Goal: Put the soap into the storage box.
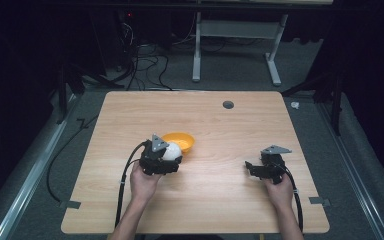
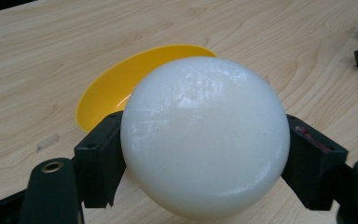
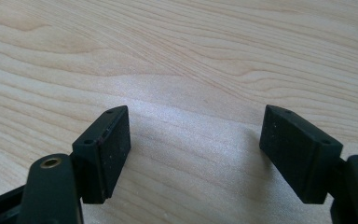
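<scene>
A white ball (image 2: 205,135) sits squeezed between the two black jaws of my left gripper (image 1: 166,159), which is shut on it. The white ball (image 1: 172,152) hangs just in front of a yellow bowl (image 1: 181,141) near the table's middle. Behind the ball, the yellow bowl (image 2: 121,84) looks empty and lies tilted on the wood. My right gripper (image 1: 254,168) hovers low over bare wood at the right side, held by a hand. Its jaws stand wide apart with nothing between them, and my right gripper (image 3: 196,140) faces plain table surface.
The wooden table (image 1: 220,200) has a dark round grommet (image 1: 228,104) near its far edge. A small clear tape scrap (image 2: 46,142) lies on the wood left of the bowl. Cables and a white desk frame (image 1: 240,45) stand on the floor beyond.
</scene>
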Tool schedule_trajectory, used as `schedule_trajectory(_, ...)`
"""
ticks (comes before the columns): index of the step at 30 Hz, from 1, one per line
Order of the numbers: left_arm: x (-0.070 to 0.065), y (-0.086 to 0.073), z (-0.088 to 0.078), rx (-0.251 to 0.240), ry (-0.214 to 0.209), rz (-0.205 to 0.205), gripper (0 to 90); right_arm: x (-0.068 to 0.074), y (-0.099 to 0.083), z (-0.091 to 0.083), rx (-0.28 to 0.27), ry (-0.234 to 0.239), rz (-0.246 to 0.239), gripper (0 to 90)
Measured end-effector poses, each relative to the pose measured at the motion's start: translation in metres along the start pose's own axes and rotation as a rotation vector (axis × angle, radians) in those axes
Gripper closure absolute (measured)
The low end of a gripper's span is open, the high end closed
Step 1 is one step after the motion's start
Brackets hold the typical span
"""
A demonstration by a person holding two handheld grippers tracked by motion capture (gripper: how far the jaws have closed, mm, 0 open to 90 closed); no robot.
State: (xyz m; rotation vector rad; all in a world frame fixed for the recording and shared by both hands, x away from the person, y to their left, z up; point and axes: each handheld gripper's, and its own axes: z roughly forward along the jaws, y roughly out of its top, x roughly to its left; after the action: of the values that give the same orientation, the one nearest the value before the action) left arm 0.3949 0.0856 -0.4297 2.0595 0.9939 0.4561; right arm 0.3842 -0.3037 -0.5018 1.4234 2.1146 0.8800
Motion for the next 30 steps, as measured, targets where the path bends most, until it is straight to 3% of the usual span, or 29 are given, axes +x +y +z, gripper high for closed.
schedule_trajectory(5, 0.002, 0.005, 0.001, 0.002, 0.008, 0.004, 24.5, 0.000, 0.000, 0.000, -0.001, 0.000, -0.001, 25.3)
schedule_trajectory(12, 0.012, 0.010, 0.007, 0.001, -0.020, -0.040, 24.6, 0.000, 0.000, 0.000, 0.000, 0.000, -0.001, 25.3)
schedule_trajectory(19, 0.014, 0.016, 0.012, 0.002, -0.018, -0.039, 24.6, 0.000, 0.000, 0.000, 0.000, 0.000, -0.001, 25.3)
schedule_trajectory(21, 0.018, 0.018, 0.015, 0.010, -0.028, -0.064, 24.6, 0.000, 0.000, 0.000, 0.000, 0.001, 0.000, 25.3)
schedule_trajectory(27, 0.020, 0.025, 0.020, 0.018, -0.021, -0.059, 24.5, 0.000, 0.000, 0.000, 0.000, 0.000, -0.001, 25.3)
schedule_trajectory(30, 0.021, 0.028, 0.022, 0.007, -0.037, -0.068, 24.6, 0.000, 0.000, 0.000, 0.000, 0.001, 0.000, 25.3)
